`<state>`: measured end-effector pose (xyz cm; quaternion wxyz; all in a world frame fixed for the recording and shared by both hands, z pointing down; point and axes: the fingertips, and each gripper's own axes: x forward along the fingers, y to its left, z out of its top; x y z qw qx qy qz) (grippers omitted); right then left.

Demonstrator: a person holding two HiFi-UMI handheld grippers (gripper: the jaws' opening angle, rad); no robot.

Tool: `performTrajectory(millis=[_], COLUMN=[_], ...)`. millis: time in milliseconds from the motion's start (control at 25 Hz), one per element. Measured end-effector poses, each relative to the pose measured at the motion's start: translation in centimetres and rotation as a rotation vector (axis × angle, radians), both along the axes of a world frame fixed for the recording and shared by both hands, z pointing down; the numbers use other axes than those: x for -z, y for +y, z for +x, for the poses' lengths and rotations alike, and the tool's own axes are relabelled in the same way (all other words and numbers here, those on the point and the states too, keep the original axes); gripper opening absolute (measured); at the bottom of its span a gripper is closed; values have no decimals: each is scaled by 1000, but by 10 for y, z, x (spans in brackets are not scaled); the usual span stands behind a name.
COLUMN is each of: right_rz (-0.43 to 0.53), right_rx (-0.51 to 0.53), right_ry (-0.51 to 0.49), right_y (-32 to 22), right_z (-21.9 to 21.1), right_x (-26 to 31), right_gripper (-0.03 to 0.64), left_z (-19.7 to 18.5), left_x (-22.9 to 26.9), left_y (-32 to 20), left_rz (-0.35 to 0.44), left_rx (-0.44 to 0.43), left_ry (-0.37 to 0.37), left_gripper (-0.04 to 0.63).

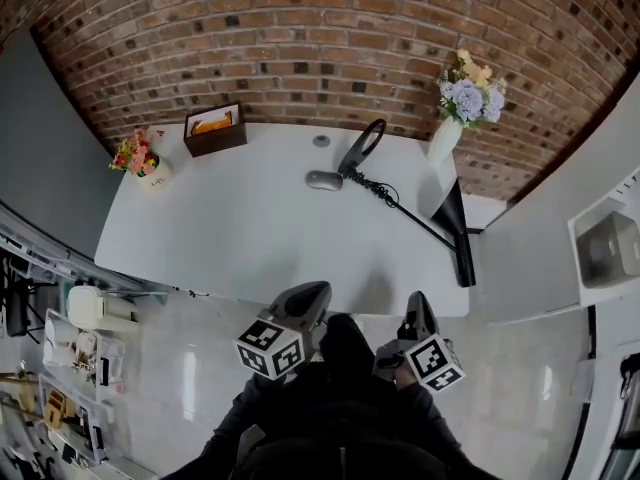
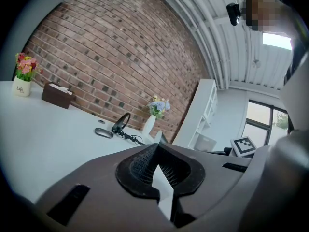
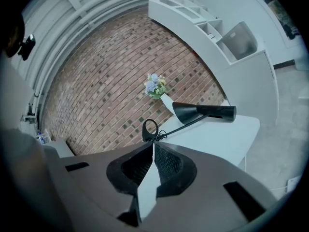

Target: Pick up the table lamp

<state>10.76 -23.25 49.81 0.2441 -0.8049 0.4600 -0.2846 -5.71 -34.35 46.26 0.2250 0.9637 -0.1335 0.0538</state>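
The near and left-middle stretch of the desk (image 1: 230, 238) lies bare, open to an approach from the front edge. On the right the table lamp (image 1: 452, 213) lies flat, slanting from mid-back to the near right corner. A grey oval thing (image 1: 324, 179) sits just beside its far end. A tissue box (image 1: 214, 129), flower pot (image 1: 140, 160) and vase (image 1: 445, 138) line the back by the brick wall (image 1: 300, 48).

L gripper (image 2: 157, 151) jaws closed, empty; lamp (image 2: 116, 128) on table (image 2: 48, 134).
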Motion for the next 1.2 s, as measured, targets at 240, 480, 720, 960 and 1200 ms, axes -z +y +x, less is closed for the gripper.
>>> performTrajectory(millis=[240, 480, 720, 960, 1200], right_rz=[78, 172, 213, 323, 361], right_rx=[-100, -164, -239, -266, -304], right_ry=[-121, -200, -309, -376, -448], right_y=[-11, -20, -26, -42, -52], right_z=[36, 78, 108, 134, 159], right_x=[-10, -24, -56, -67, -86], right_gripper=[14, 14, 14, 14, 15], left_z=[28, 68, 111, 150, 191], left_x=[-2, -5, -14, -24, -39], left_y=[-33, -73, -105, -147, -195], left_rz=[27, 47, 58, 66, 46], left_rx=[-8, 1, 0, 5, 47], left_ry=[-44, -78, -121, -178, -241], left_gripper=[6, 8, 8, 8, 41])
